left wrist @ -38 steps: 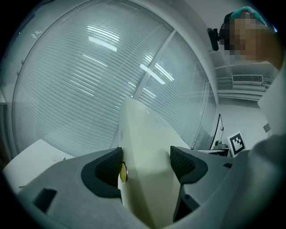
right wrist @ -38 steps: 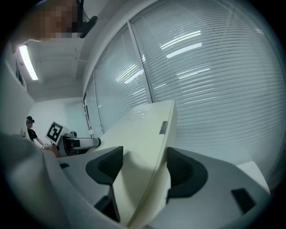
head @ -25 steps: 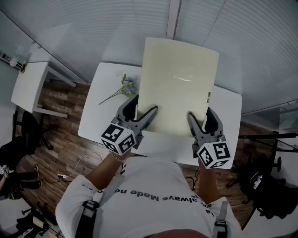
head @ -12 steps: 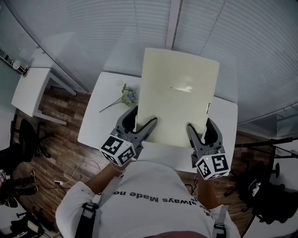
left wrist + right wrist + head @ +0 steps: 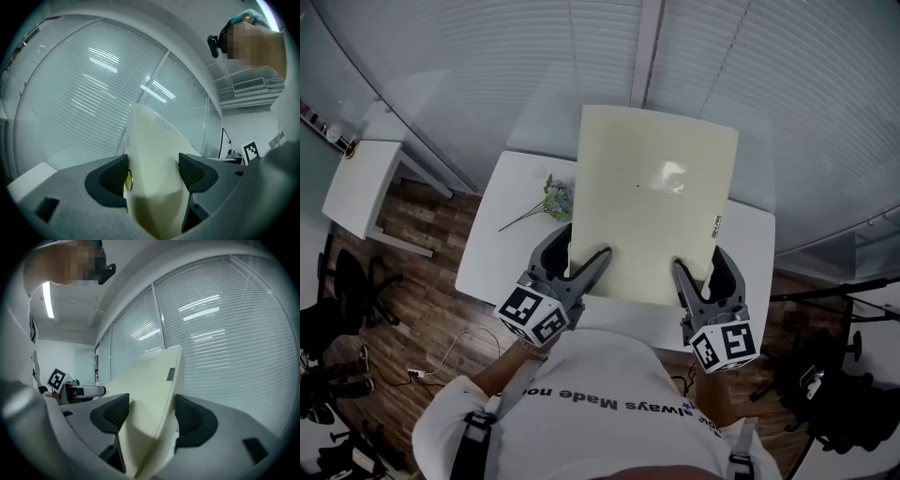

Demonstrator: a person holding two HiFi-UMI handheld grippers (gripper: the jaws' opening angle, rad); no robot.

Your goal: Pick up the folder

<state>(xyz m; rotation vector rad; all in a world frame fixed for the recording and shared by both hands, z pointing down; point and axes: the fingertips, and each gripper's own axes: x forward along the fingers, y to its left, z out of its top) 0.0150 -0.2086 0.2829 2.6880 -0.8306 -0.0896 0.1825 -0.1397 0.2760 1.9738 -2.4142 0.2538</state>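
Pale cream flat rectangular folder (image 5: 652, 216) is held over the white table (image 5: 502, 244), apparently lifted clear of it. Left gripper (image 5: 579, 246) clamps its near-left edge, right gripper (image 5: 701, 264) its near-right edge. Both point forward, side by side.

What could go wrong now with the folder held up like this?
The left gripper and right gripper pinch the folder only at its near edge, so the free end could sag or slip out. It bows between the jaws, so it may crease. Lowered leftward, it could brush the flowers on the table.
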